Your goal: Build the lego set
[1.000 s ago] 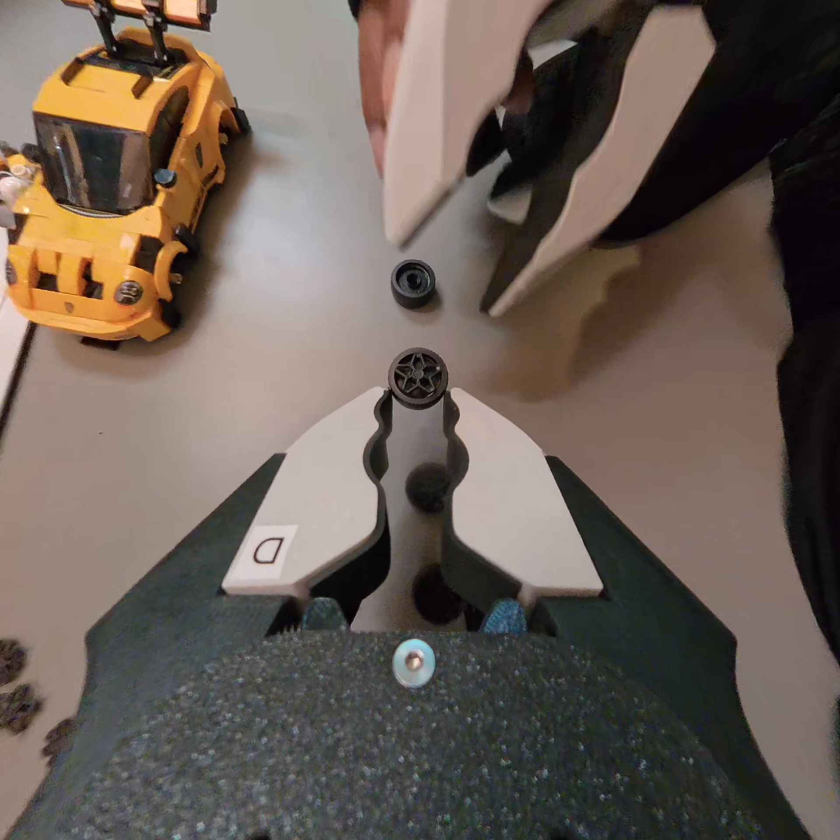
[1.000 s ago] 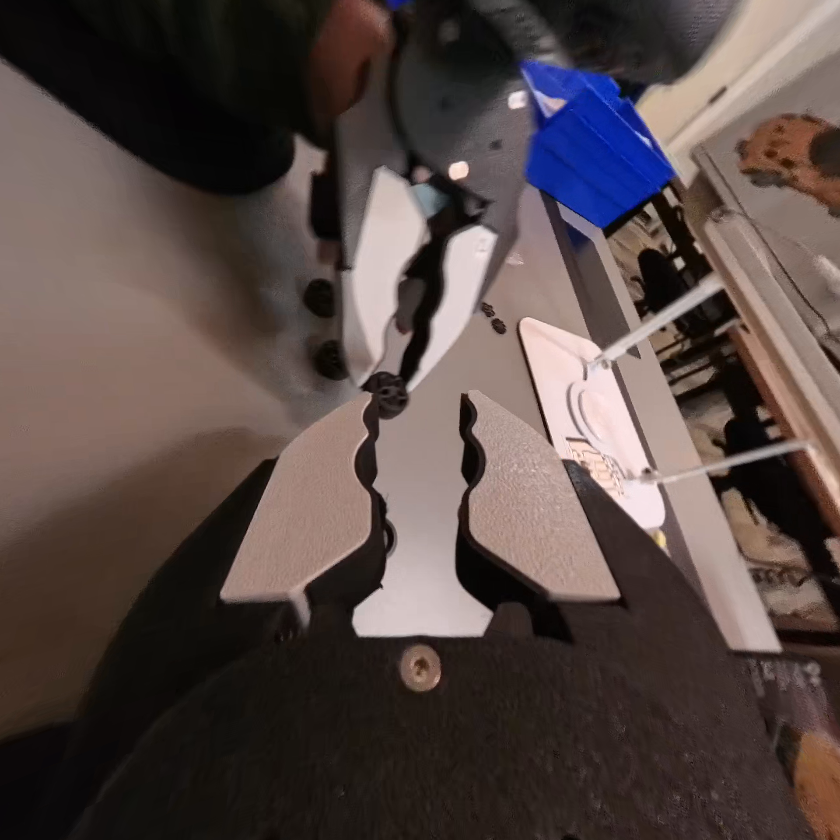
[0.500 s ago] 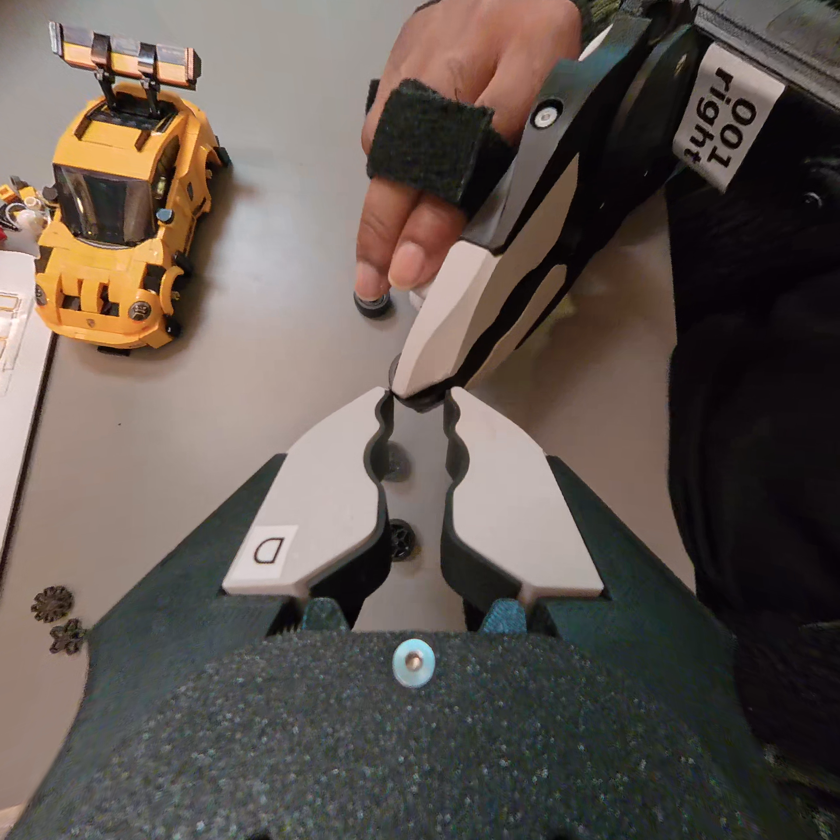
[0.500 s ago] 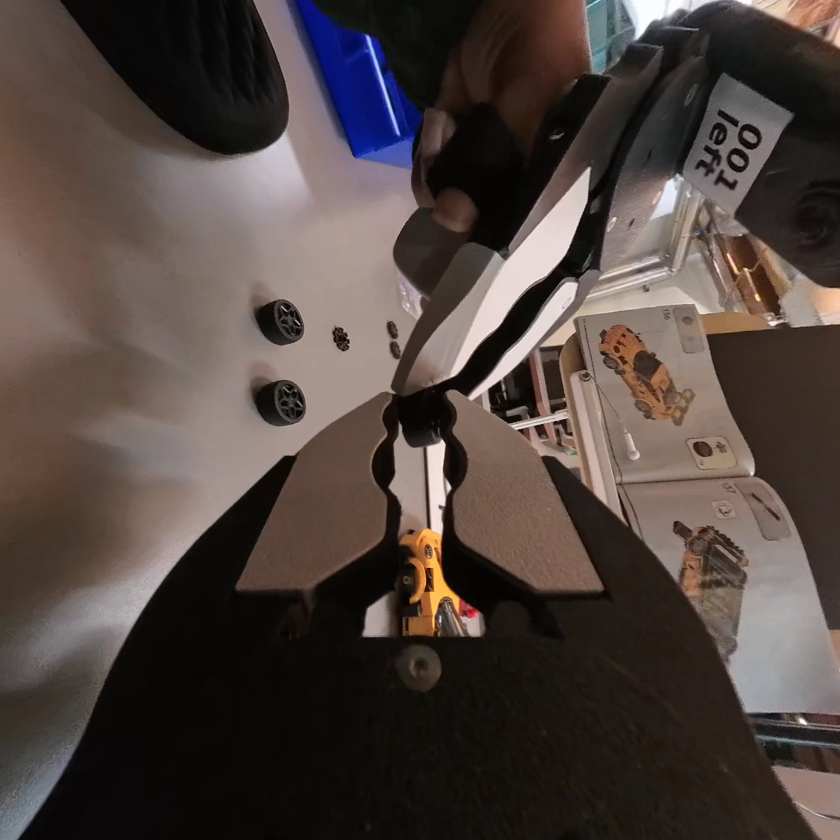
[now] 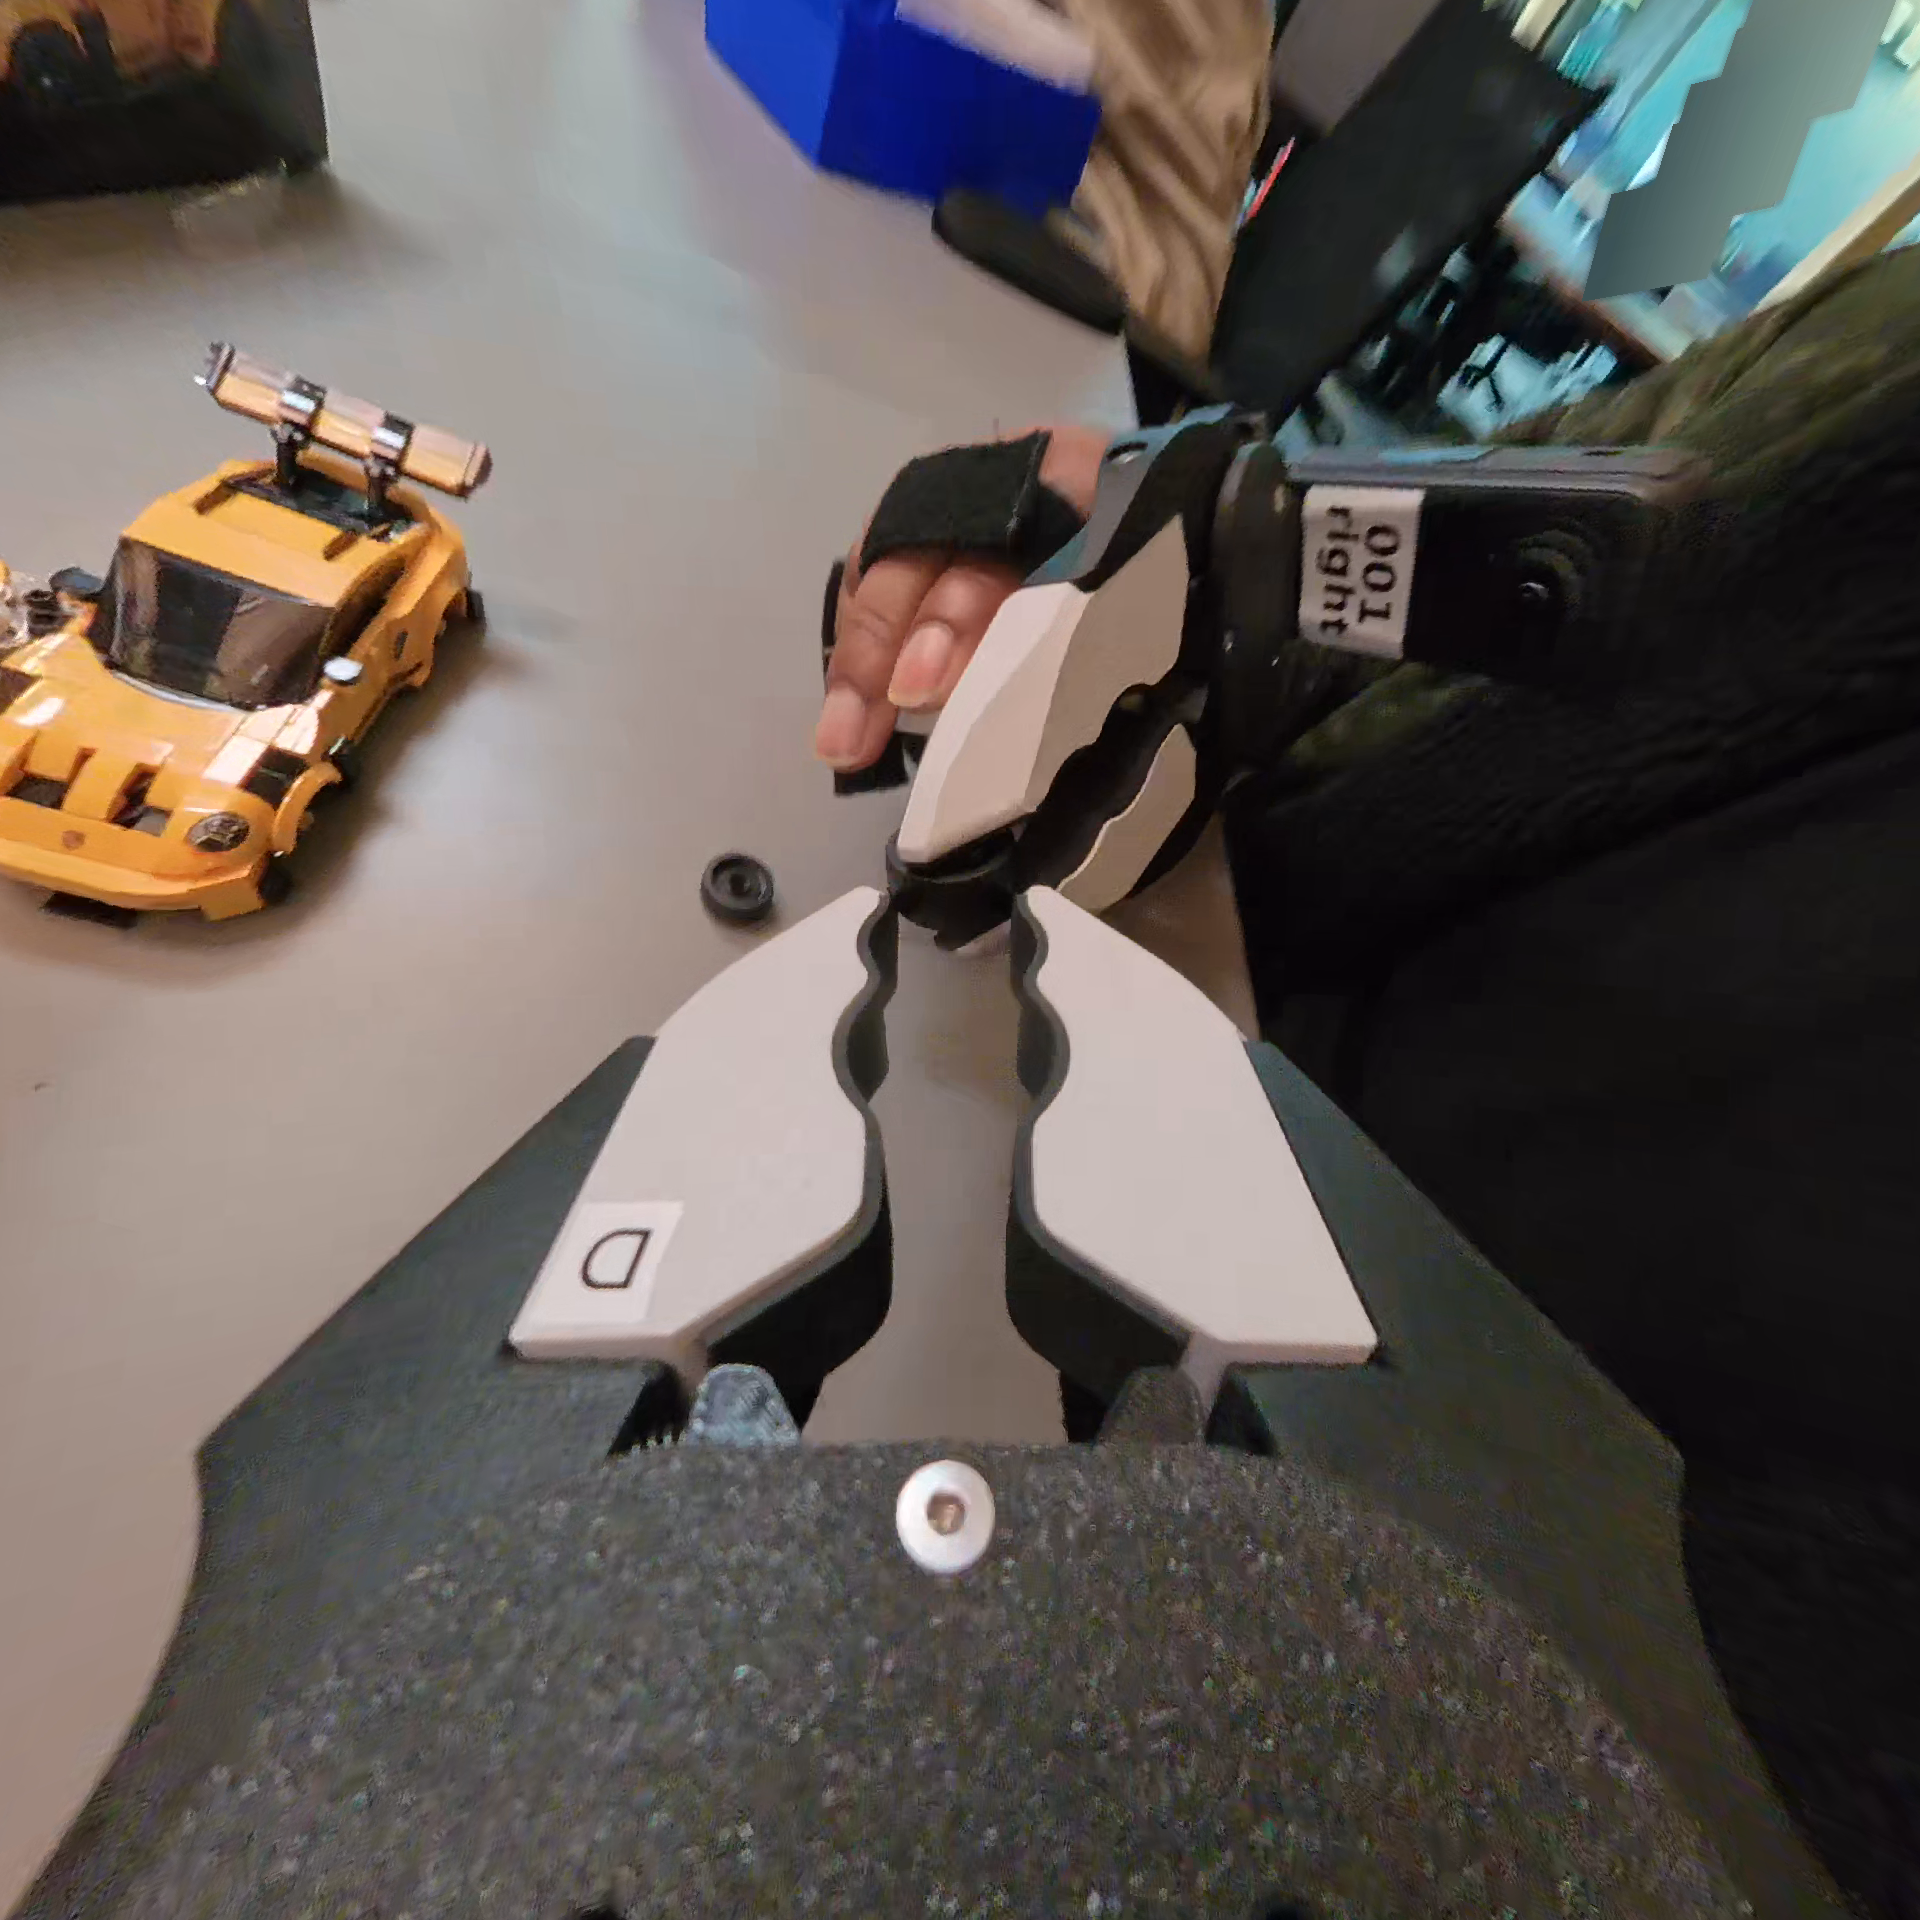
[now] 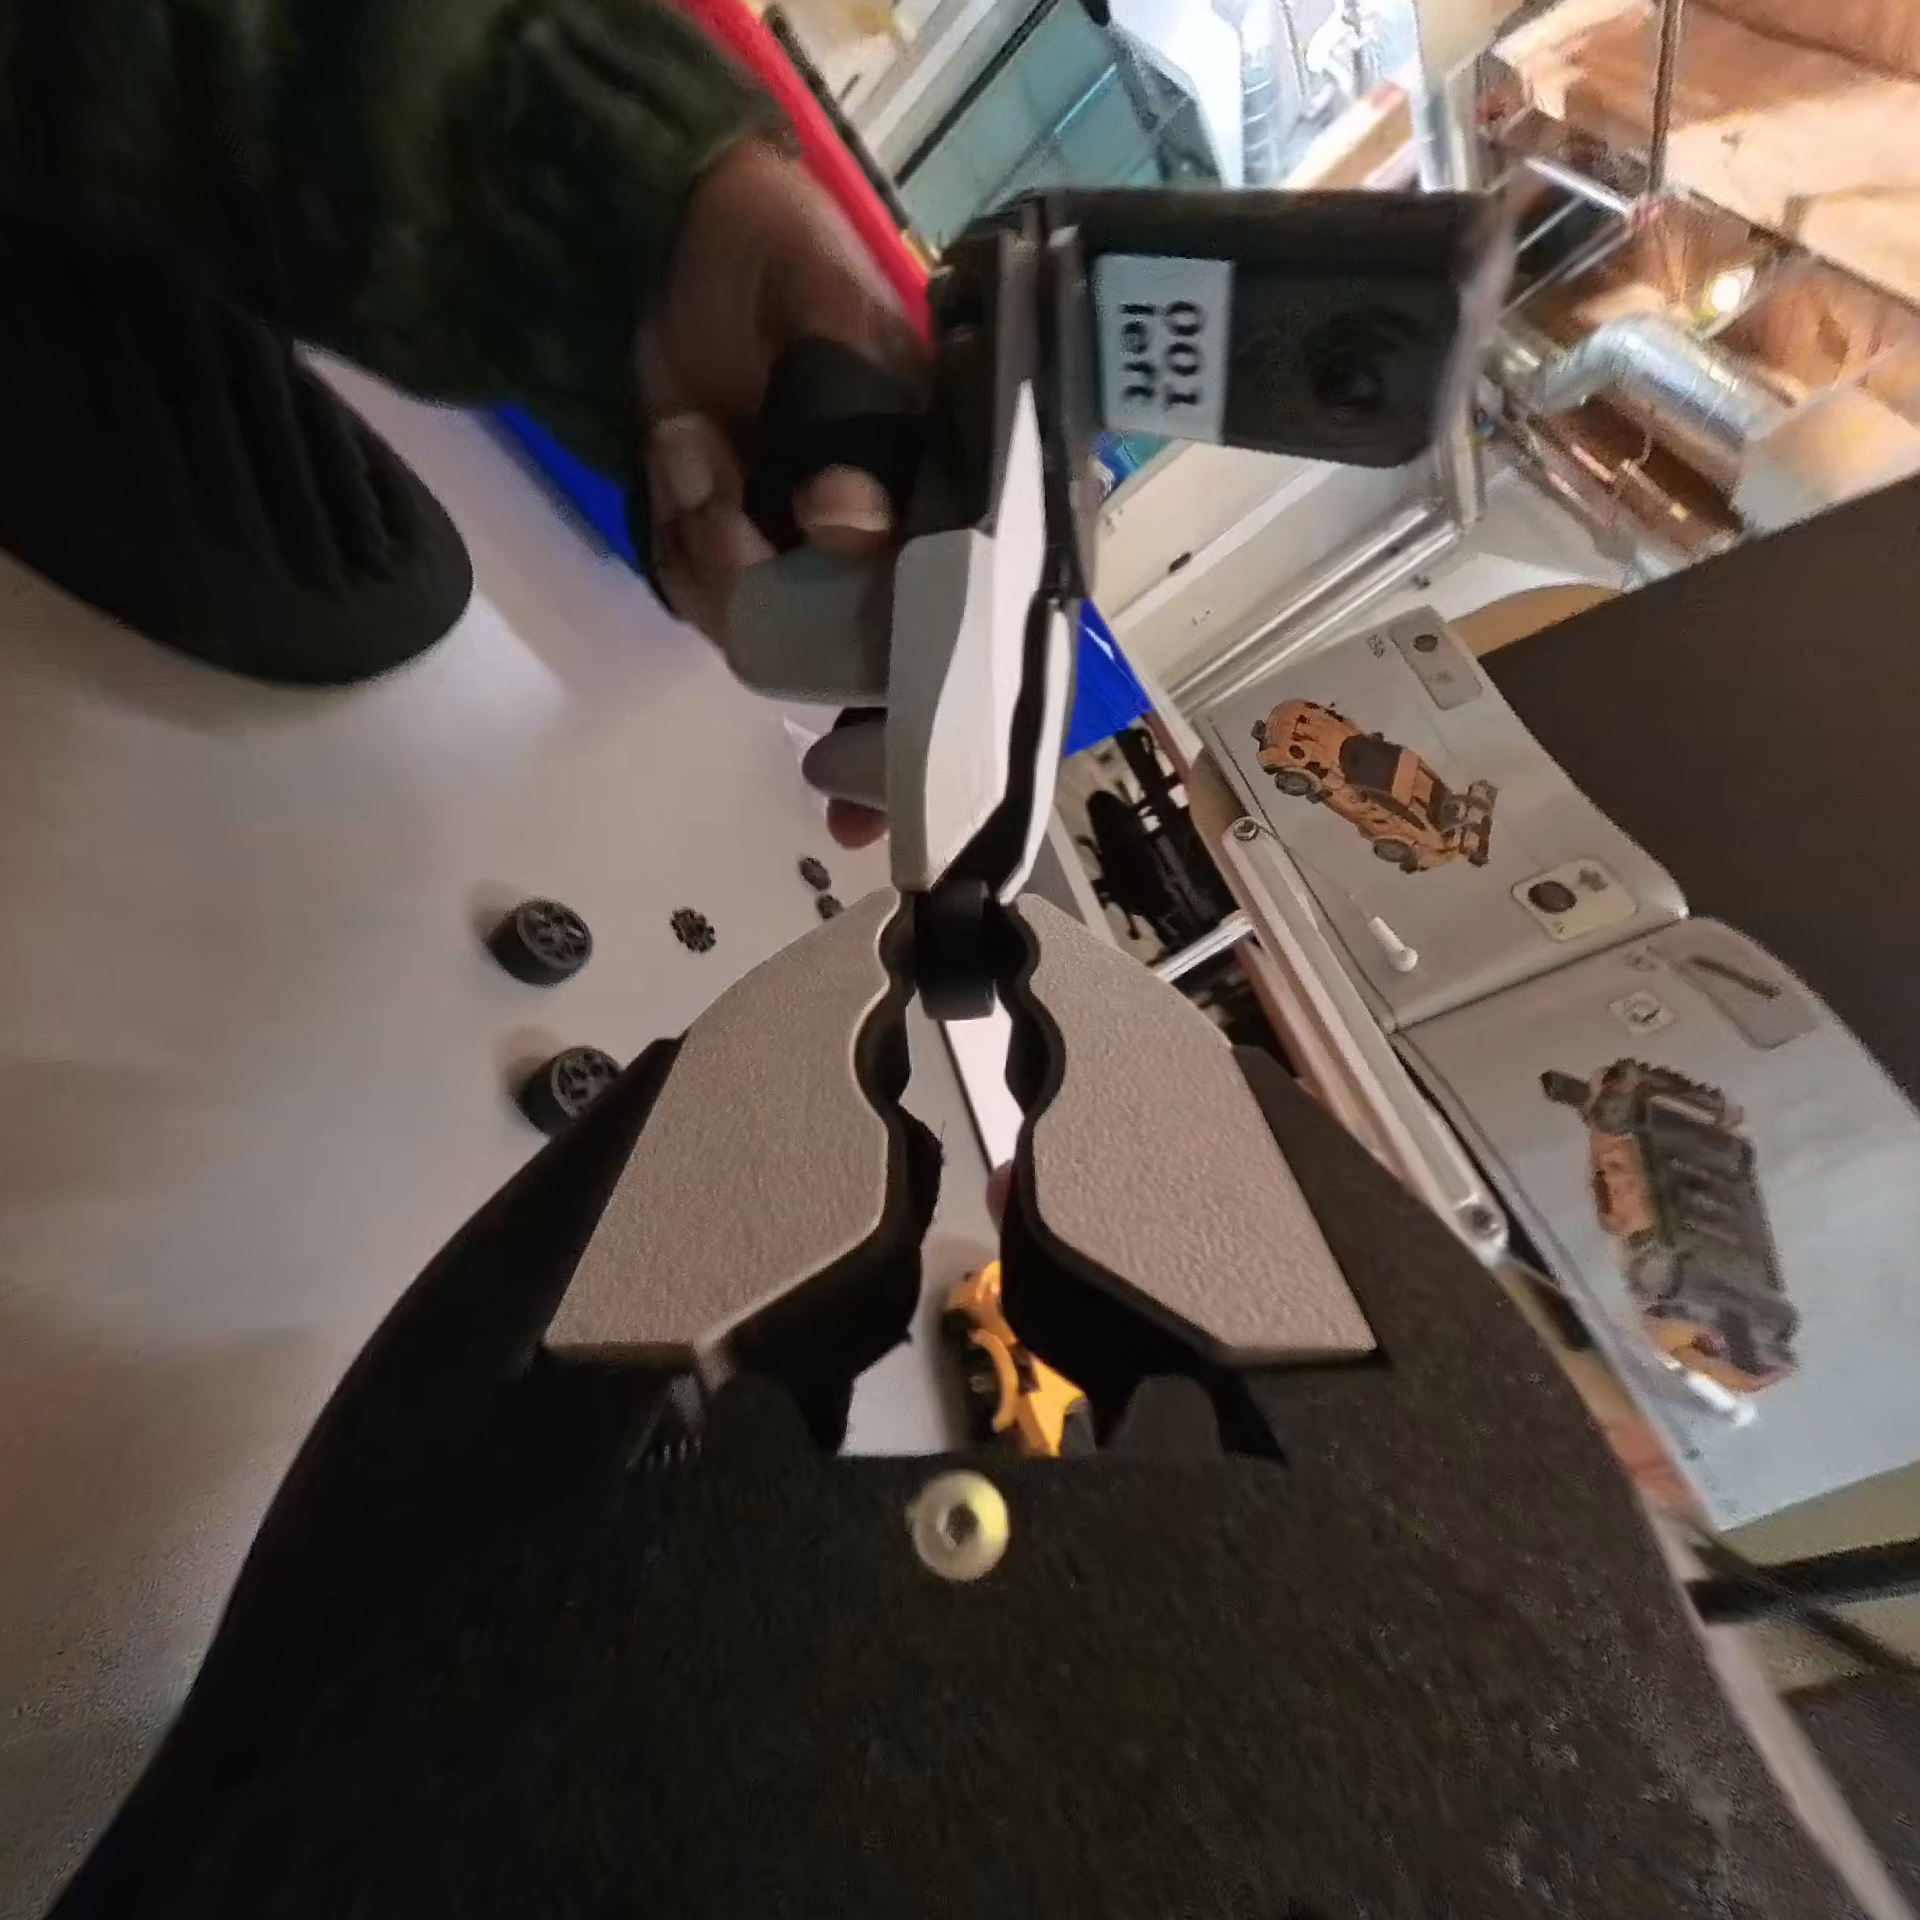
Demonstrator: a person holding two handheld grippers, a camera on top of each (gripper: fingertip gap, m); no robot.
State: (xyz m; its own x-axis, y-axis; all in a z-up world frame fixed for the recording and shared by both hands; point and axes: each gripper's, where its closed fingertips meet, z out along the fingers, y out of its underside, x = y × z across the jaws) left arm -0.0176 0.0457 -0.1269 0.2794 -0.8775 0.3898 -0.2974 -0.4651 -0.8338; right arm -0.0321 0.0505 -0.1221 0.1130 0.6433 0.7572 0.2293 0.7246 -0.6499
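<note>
While both grippers meet at one small part above the table, the entries run near to far.

Left gripper (image 5: 951, 914): grey-faced fingers on a black body, jaws narrow, tips pinching the small black round rubber-look wheel (image 5: 951, 896) from either side.

Right gripper (image 6: 956, 940): same build, jaws narrow, also clamped on that wheel (image 6: 954, 961), crosswise to the other pair; its tips show from the left wrist view (image 5: 997, 847).

Where the part is: held in the air between the two sets of tips, clear of the table, right of centre in the left wrist view.

Handling, as a judgement: light, small, stiff at the hub and slightly yielding at the tyre; round, so likely to roll or pop out under a skewed squeeze. Best taken across the tread, flat faces left free for pressing.

Loose black ring-shaped tyre (image 5: 737, 886): on the table just left of the tips.

Two spoked black wheels (image 6: 540, 940): lying on the table, left, near tiny black rim inserts (image 6: 693, 928).

Yellow brick-built sports car with rear wing (image 5: 223, 665): far left, no wheels fitted that I can see.

Surface: plain matt grey table (image 5: 582, 343), smooth.

Room: open instruction booklet (image 6: 1455, 810) far right, blue plastic bin (image 5: 914, 114) at the far edge; office clutter beyond, blurred.
</note>
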